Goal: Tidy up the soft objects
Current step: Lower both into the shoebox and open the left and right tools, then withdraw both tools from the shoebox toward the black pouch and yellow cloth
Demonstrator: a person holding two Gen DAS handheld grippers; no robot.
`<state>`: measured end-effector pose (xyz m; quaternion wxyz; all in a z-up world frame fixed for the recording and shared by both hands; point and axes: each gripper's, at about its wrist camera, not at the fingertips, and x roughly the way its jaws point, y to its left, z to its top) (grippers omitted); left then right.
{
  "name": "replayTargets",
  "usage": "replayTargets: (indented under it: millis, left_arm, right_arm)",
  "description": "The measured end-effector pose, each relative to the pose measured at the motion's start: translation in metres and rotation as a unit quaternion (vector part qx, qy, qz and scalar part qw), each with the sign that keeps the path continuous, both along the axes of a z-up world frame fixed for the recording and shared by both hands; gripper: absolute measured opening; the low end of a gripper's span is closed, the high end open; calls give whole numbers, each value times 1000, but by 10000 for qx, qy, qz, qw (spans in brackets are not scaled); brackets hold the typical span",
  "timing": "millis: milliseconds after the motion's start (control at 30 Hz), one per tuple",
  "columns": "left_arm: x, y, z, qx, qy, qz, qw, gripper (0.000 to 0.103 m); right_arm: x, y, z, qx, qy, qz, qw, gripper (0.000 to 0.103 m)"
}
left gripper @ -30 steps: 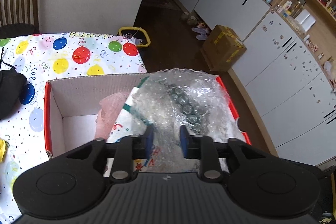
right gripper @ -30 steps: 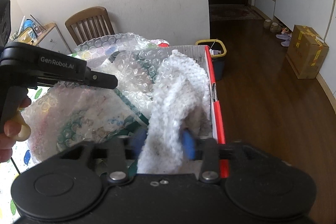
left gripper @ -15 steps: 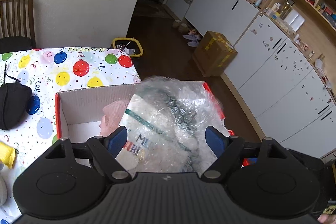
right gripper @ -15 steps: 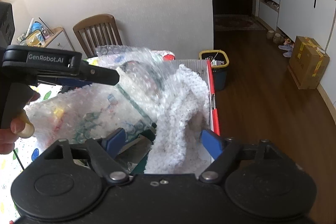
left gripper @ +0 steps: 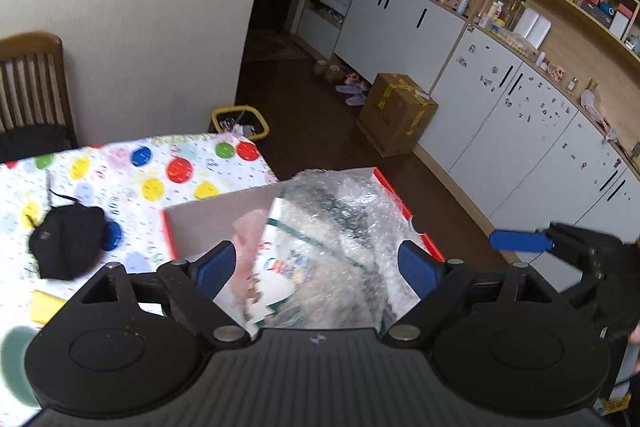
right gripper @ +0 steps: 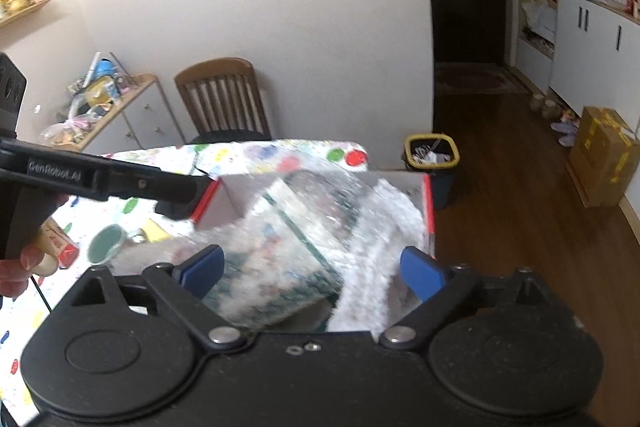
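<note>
A red-rimmed cardboard box (left gripper: 170, 227) sits at the table's right edge. In it lie a sheet of bubble wrap (left gripper: 344, 223) with a printed packet under it, a pink cloth (left gripper: 248, 231) and a white knitted cloth (right gripper: 380, 227). My left gripper (left gripper: 316, 267) hangs above the box; its jaws are opening and touch nothing. My right gripper (right gripper: 311, 267) also hovers over the bubble wrap (right gripper: 288, 247), jaws opening, with the pads off the wrap and the knit. Each gripper shows at the edge of the other's view.
A balloon-print tablecloth (left gripper: 120, 167) covers the table. A black pouch (left gripper: 66, 243), a yellow item (left gripper: 46, 305) and a green round lid (right gripper: 106, 239) lie left of the box. A wooden chair (right gripper: 224, 99), a yellow-rimmed bin (right gripper: 432, 155) and a floor carton (left gripper: 396, 115) stand beyond.
Both grippers went from shut to wide open, letting go of the bubble wrap and the white knit, and both rose away from the box. The wrap has sunk into the box.
</note>
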<state>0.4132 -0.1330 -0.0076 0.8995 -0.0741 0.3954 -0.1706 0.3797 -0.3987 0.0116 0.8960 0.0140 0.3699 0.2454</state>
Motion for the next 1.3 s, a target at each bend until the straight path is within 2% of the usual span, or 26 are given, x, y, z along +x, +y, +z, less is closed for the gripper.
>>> replayTargets:
  millis: [167, 233, 433, 533, 667, 867, 1033, 1200, 1300]
  left_arm:
    - [-23, 31, 18, 310, -259, 13, 9992, 102]
    - [-30, 48, 23, 379, -346, 62, 9987, 102]
    - [-39, 96, 20, 549, -249, 250, 9979, 102]
    - [-35, 120, 12, 666, -52, 370, 9971, 102]
    - [-26, 158, -4, 751, 432, 564, 9946, 102]
    - [-3, 204, -37, 514, 987, 845, 9902, 102]
    - [24, 222, -64, 420, 1329, 893, 9862, 102]
    - [51, 232, -91, 589, 1587, 1001, 9805, 102]
    - [64, 242, -108, 486, 1767, 1101, 9769, 102]
  right_arm:
    - [-5, 22, 18, 16, -183, 364, 9992, 96]
    - [-5, 33, 24, 6, -224, 496, 9985, 97]
    - [-1, 71, 35, -28, -234, 761, 9968, 97]
    - [5, 91, 37, -33, -145, 829, 9964, 97]
    - [14, 122, 36, -88, -65, 907, 9958, 97]
    - [33, 171, 24, -132, 239, 831, 9962, 97]
    - [54, 211, 12, -230, 488, 735, 9958, 97]
    - [79, 241, -2, -272, 700, 527, 9958, 97]
    - [94, 257, -15, -274, 848, 422, 9951, 97]
